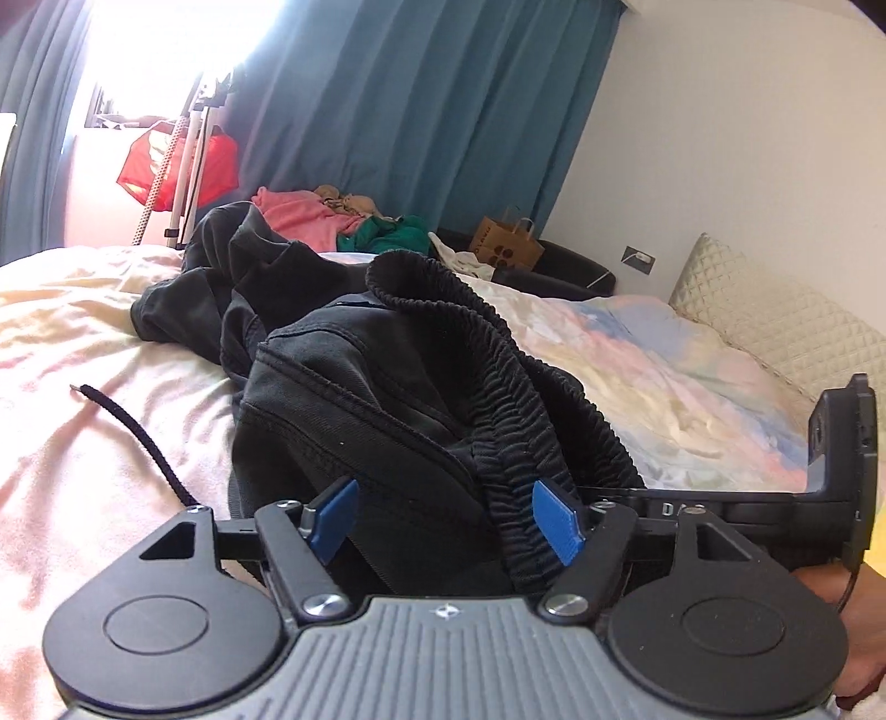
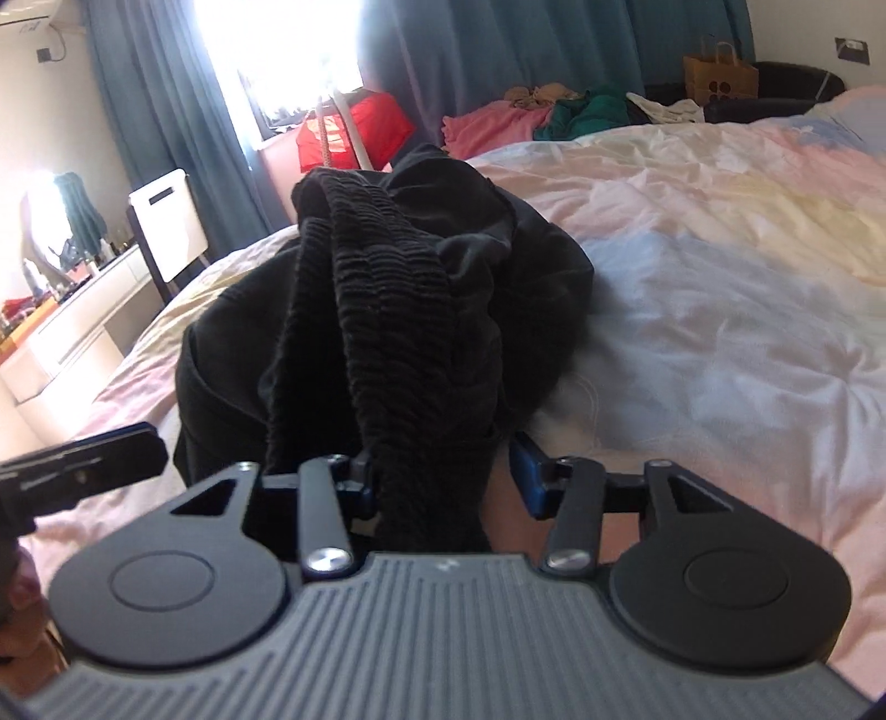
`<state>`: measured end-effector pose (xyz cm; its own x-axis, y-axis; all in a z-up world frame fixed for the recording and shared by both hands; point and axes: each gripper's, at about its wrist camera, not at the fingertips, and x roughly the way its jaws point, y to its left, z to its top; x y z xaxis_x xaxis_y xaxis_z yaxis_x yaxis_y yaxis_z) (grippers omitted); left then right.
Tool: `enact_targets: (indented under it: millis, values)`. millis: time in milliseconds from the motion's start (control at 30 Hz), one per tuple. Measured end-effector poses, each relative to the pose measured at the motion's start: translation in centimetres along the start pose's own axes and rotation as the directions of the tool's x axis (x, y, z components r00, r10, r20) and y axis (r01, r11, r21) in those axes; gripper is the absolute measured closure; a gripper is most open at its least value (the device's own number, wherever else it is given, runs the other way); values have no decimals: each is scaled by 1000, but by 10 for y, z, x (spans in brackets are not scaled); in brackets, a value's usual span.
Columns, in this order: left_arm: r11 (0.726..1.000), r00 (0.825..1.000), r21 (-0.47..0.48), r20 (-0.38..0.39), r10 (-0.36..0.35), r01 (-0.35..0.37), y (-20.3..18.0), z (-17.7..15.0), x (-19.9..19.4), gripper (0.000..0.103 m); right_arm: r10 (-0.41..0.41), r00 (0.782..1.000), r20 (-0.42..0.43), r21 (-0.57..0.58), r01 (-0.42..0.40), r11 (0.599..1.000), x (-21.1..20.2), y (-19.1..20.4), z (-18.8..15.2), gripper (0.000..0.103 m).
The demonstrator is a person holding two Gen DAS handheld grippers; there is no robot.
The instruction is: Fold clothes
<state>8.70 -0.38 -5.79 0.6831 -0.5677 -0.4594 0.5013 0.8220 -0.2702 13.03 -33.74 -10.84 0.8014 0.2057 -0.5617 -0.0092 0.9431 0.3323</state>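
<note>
The black trousers [image 2: 387,310] cover the right gripper's [image 2: 443,482] left pad, so can't tell if it's pinching the waistband. Window at the top [image 1: 155,50] is totally blown out. A hand [image 1: 853,626] is cropped at lower right.

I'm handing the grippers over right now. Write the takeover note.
Left gripper: open, fingers either side of the black elastic-waist trousers without pressing; the ribbed waistband lies by the right-hand blue pad.
Right gripper: partly closed; the waistband runs between the fingers against the left-hand one, and the right-hand pad stands clear. No firm grip visible.
Trousers: bunched in a heap on the pastel quilted bed cover, black drawstring trailing to one side.
Done: no fold yet.
Left: grip the waistband, spread the trousers flat, fold.
</note>
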Motion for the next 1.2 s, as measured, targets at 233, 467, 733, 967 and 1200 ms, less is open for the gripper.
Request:
enact_targets:
  millis: [233, 467, 733, 967, 1200]
  values:
    - [998, 999, 47, 13, 40, -40, -36, 30, 42, 21, -19, 995, 100, 162, 3, 987, -18, -22, 5, 89]
    - [977, 974, 92, -99, 203, -194, -68, 54, 103, 28, -26, 972, 234, 200, -22, 979, -49, -32, 20, 90]
    - [943, 955, 187, -66, 290, -274, -83, 57, 106, 91, -108, 950, 294, 221, 42, 974, -58, -50, 31, 90]
    - [973, 969, 66, 130, 211, -221, -105, 128, 54, 91, -245, 891, 381, 287, 137, 948, -95, -99, 103, 91]
    - [991, 955, -80, 286, -80, 107, -159, 199, -9, 90, -278, 767, 579, 130, 250, 960, -185, -64, 266, 91]
